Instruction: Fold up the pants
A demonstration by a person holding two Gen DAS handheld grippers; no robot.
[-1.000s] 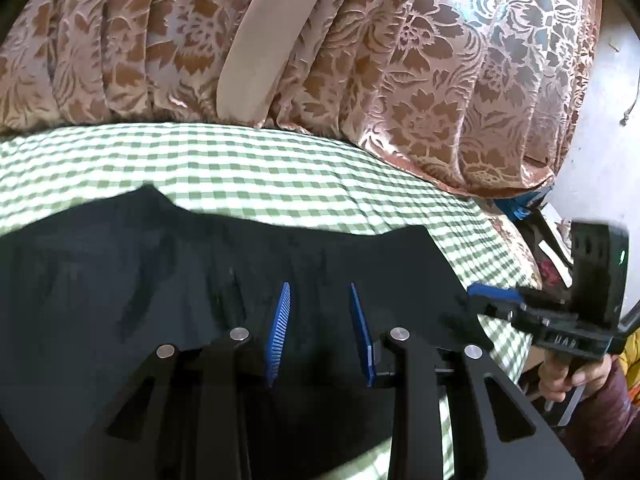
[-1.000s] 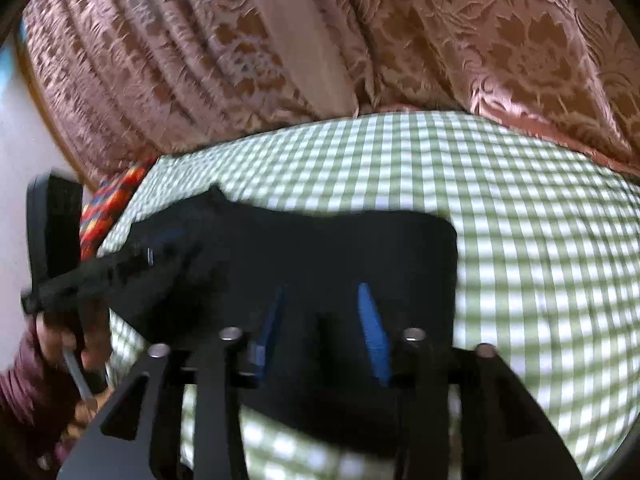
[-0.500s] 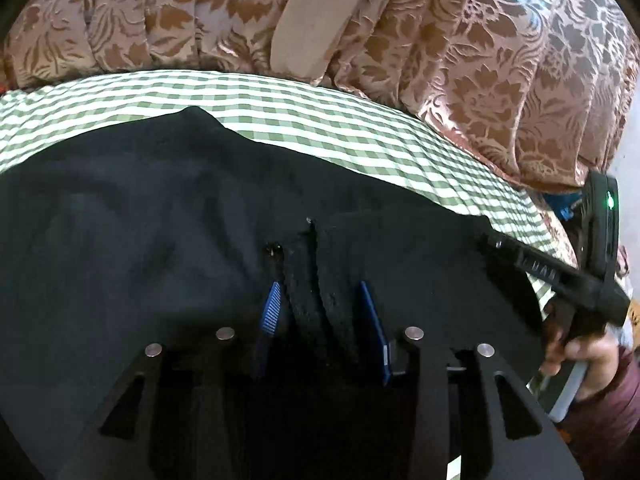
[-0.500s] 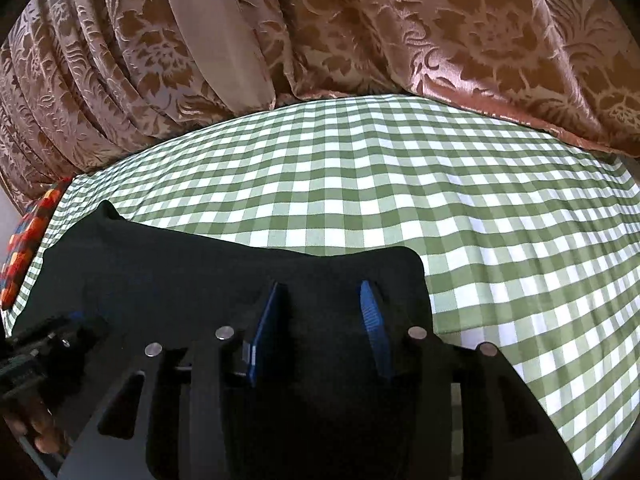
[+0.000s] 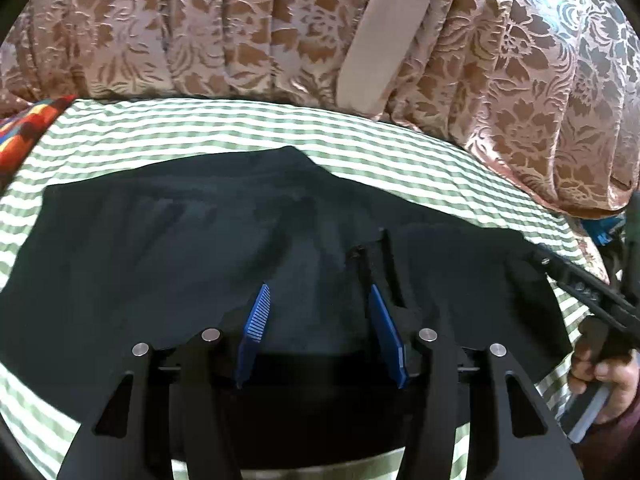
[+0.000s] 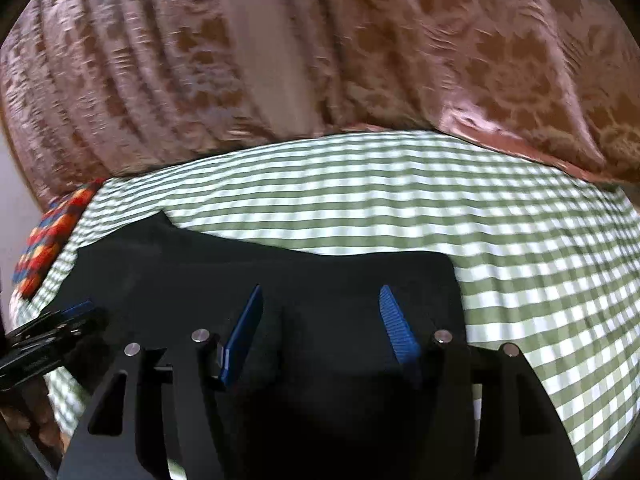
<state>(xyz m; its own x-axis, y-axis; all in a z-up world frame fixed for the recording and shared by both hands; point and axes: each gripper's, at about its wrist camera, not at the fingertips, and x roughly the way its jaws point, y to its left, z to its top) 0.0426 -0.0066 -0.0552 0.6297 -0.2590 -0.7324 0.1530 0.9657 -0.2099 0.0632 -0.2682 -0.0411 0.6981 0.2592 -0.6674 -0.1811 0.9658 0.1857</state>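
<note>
Black pants (image 5: 200, 240) lie spread on the green checked bedsheet (image 5: 240, 124). My left gripper (image 5: 318, 300) hovers low over them near the front edge, its jaws opening; a raised fold of cloth (image 5: 372, 256) sits just beyond its right pad, and neither pad presses on it. The right wrist view shows the pants (image 6: 320, 276) with their right edge squared off, and my right gripper (image 6: 320, 308) over them, jaws opening, cloth lying beneath the pads and not pinched. Each gripper appears in the other's view: right gripper (image 5: 576, 286), left gripper (image 6: 52, 328).
A brown floral curtain (image 5: 240, 28) hangs along the far side of the bed. A bright multicoloured cloth (image 6: 48, 240) lies at the bed's left end. A person's hand (image 5: 612, 376) holds the right gripper's handle. Bare checked sheet (image 6: 520, 260) stretches to the right of the pants.
Both pairs of jaws have widened. The left gripper held a bunched fold between its pads half a second ago; that fold now lies loose beside its right pad. Both grippers have shifted over the pants.
</note>
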